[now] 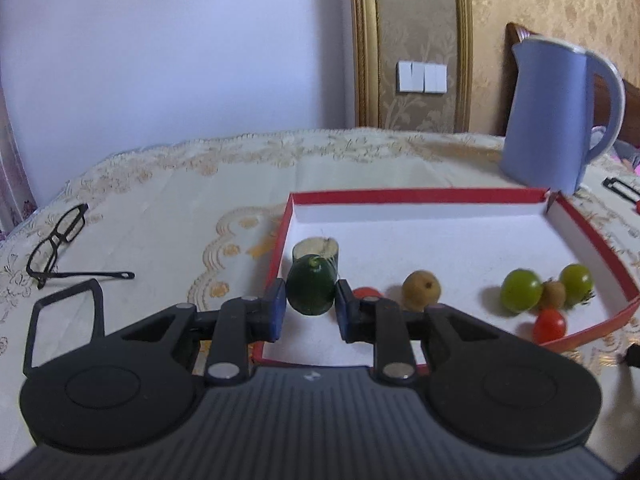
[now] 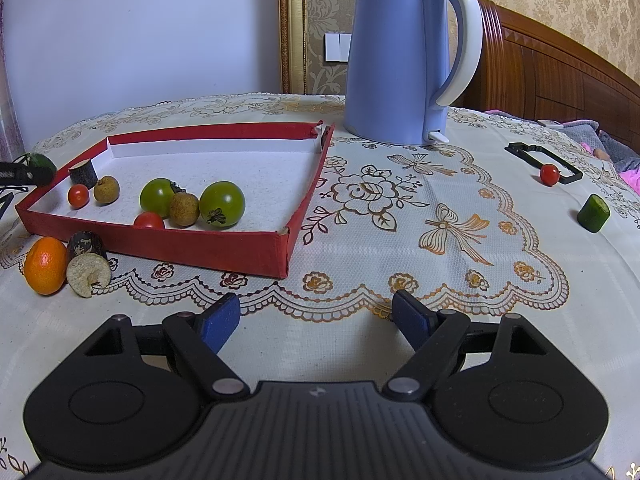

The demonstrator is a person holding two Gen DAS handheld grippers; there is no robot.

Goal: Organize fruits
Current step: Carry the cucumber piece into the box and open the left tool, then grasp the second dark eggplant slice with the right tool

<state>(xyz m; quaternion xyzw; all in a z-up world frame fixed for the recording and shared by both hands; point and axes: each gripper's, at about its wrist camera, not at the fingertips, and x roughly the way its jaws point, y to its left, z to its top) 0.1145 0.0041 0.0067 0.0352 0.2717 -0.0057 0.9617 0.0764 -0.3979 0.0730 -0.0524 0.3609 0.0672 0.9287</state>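
My left gripper [image 1: 310, 312] is shut on a dark green cucumber end piece [image 1: 311, 290], held over the left side of the red-rimmed white tray [image 1: 420, 194]. Behind it a cut cucumber chunk [image 1: 316, 250] stands in the tray. The tray also holds two green tomatoes [image 1: 521, 290], two brown longans [image 1: 421, 290] and two red cherry tomatoes [image 1: 549, 325]. My right gripper [image 2: 316, 320] is open and empty above the tablecloth, in front of the tray [image 2: 160, 242]. An orange [image 2: 45, 265] and a cucumber chunk [image 2: 87, 264] lie outside the tray's front left corner.
A blue kettle [image 2: 396, 56] stands behind the tray. At the right lie a cherry tomato [image 2: 549, 175], a black frame [image 2: 544, 160] and a green cucumber piece [image 2: 593, 213]. Black glasses [image 1: 58, 244] lie left of the tray.
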